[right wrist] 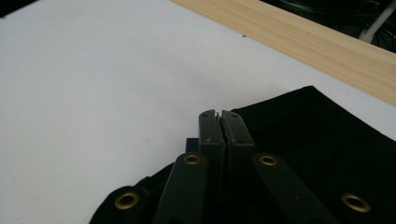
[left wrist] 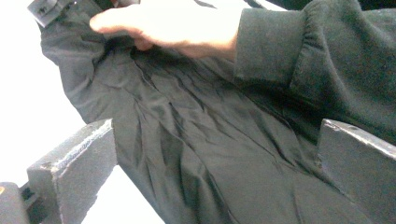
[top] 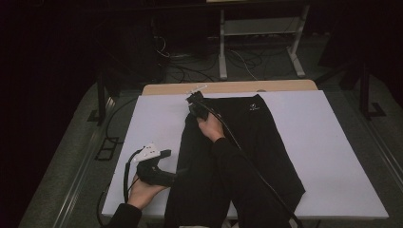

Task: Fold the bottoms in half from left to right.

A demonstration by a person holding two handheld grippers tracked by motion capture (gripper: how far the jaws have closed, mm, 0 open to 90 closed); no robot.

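Dark room, white table [top: 332, 142] with a wood strip [top: 228, 87] along its far edge. Left gripper [top: 164, 154] at 8 o'clock, jaws spread wide, nothing pinched, pointing at the black garment's [top: 266, 142] creased side. Garment lies mid-table, running 6 to 12. Right gripper [right wrist: 219, 114] at its 12 o'clock corner, jaws pressed together on the fabric edge.
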